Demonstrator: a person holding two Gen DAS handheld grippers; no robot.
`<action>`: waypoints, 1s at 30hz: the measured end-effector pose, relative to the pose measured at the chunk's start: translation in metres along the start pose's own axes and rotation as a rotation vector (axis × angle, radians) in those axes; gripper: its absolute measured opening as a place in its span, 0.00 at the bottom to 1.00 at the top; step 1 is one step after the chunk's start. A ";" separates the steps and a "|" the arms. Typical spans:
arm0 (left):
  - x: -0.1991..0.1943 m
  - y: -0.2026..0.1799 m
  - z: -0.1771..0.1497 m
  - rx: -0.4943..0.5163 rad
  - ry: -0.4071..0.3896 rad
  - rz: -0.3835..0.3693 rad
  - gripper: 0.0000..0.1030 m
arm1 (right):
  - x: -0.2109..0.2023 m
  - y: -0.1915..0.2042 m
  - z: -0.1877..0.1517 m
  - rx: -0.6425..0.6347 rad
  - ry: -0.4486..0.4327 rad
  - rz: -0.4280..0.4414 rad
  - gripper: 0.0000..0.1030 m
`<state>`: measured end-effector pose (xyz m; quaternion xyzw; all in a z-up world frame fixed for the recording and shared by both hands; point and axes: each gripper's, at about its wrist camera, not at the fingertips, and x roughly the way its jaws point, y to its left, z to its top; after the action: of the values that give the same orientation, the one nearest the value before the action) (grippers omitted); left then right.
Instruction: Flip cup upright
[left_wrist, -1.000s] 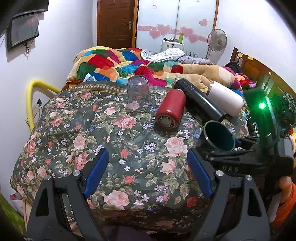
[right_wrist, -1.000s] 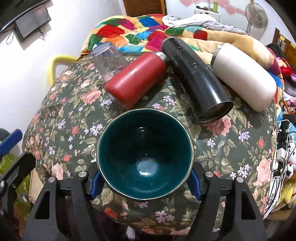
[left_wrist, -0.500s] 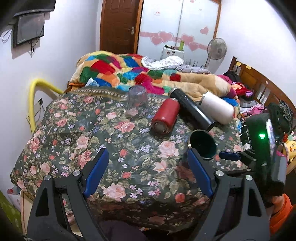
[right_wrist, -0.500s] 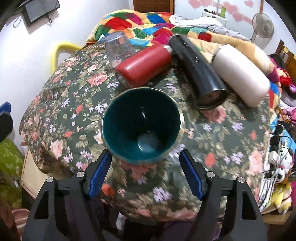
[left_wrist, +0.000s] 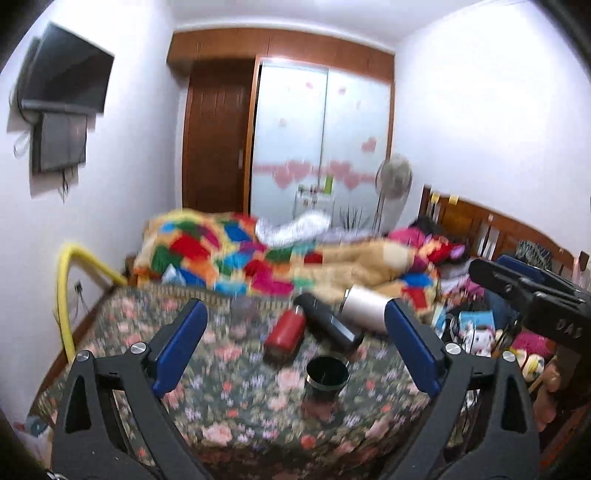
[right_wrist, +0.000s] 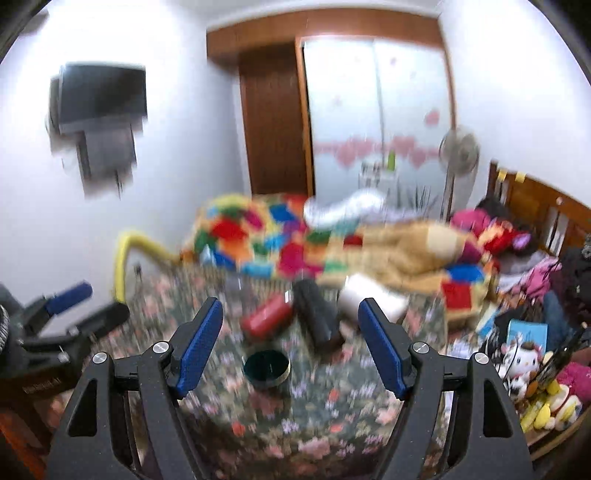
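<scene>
Dark green cup (left_wrist: 327, 376) stands upright, mouth up, on the floral tablecloth (left_wrist: 236, 402), and neither of your grippers touches it. Take the cup as the landmark: just behind it lies the red bottle (left_wrist: 285, 333) on its side, and behind and to its right the black flask (left_wrist: 330, 326), also lying down, with the white tumbler (left_wrist: 364, 305) on its side just beyond that. A clear glass (left_wrist: 242, 310) sits further back to the cup's left, too blurred to tell how it stands. Beyond the table's far edge is the patchwork quilt (left_wrist: 229, 254).

Your left gripper (left_wrist: 295, 354) hangs in the air on the near side of the cup, jaws spread wide with nothing between them. Your right gripper (right_wrist: 291, 349) is likewise raised and back from the cup (right_wrist: 266, 368), jaws spread and empty, the cup showing low between its blue pads (right_wrist: 199, 345).
</scene>
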<state>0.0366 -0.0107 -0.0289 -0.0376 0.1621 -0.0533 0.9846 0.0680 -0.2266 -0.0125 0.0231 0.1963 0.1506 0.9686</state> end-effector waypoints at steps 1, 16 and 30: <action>-0.012 -0.004 0.006 0.008 -0.035 0.000 0.96 | -0.009 0.001 0.003 0.002 -0.034 -0.001 0.72; -0.068 -0.018 0.010 0.032 -0.165 0.031 1.00 | -0.060 0.017 0.000 0.039 -0.229 -0.072 1.00; -0.071 -0.023 0.010 0.050 -0.175 0.038 1.00 | -0.076 0.021 -0.007 -0.001 -0.211 -0.063 1.00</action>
<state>-0.0292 -0.0248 0.0048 -0.0143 0.0746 -0.0349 0.9965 -0.0072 -0.2290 0.0113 0.0325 0.0936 0.1169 0.9882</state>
